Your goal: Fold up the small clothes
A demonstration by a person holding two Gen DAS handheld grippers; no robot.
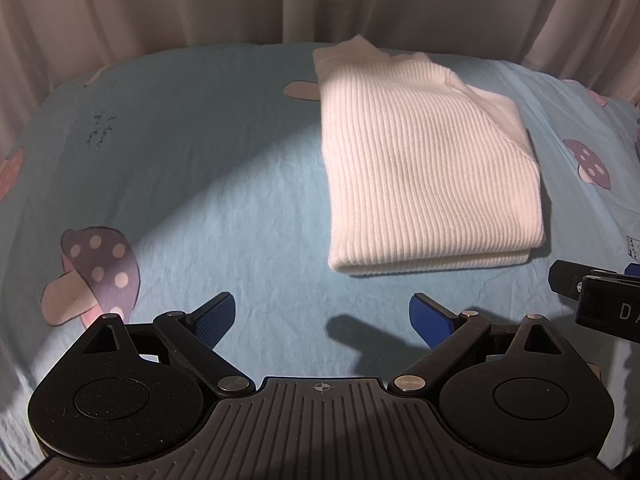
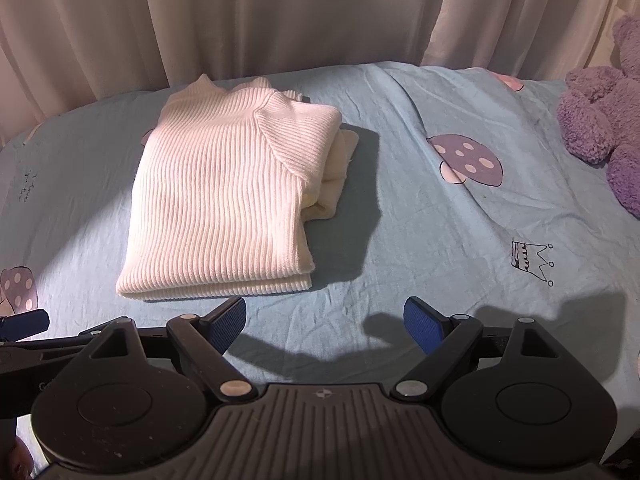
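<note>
- White ribbed sweater lies folded on the blue bed sheet, toward the curtained far edge.
- Left gripper: jaws wide apart, empty.
- Right gripper: jaws wide apart, empty, near the sweater's front hem.

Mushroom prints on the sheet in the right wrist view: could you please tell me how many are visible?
3. One mushroom print lies right of the folded sweater, one at the left edge, one pink near the curtain. Others may be hidden under the sweater.
</note>
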